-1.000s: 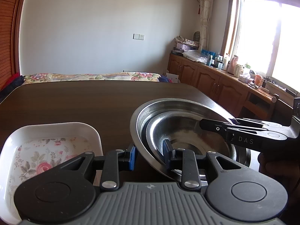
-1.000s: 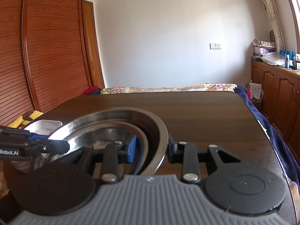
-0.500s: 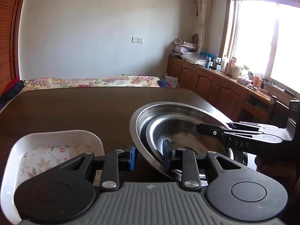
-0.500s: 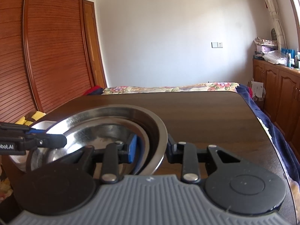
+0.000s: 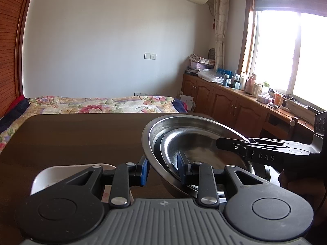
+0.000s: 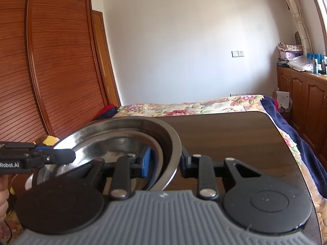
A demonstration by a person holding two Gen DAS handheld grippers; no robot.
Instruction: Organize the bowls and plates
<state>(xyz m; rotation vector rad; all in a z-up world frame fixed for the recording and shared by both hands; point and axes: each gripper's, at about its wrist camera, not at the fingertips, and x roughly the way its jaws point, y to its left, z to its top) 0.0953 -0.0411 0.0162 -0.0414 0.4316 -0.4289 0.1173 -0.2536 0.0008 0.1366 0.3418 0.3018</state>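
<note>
A large steel bowl (image 5: 184,120) with a smaller steel bowl (image 5: 200,143) nested in it hangs above the dark wooden table (image 5: 81,138). My left gripper (image 5: 162,170) is shut on the near walls of both bowls, one finger outside and one inside. In the right wrist view my right gripper (image 6: 165,161) is shut on the opposite side of the large bowl (image 6: 126,122) and the inner bowl (image 6: 114,145) in the same way. Each gripper shows in the other's view, reaching over the rim: the right gripper (image 5: 224,144) and the left gripper (image 6: 69,155).
A white tray with a floral bottom (image 5: 61,171) lies on the table at lower left, mostly hidden behind my left gripper. A bed with a floral cover (image 5: 92,104) lies beyond the table. Wooden cabinets (image 5: 224,102) run along the window wall, and a slatted wardrobe (image 6: 51,71) stands left.
Both grippers have risen with the nested bowls between them. The table and the white tray have dropped lower in view, and more of the walls and ceiling shows.
</note>
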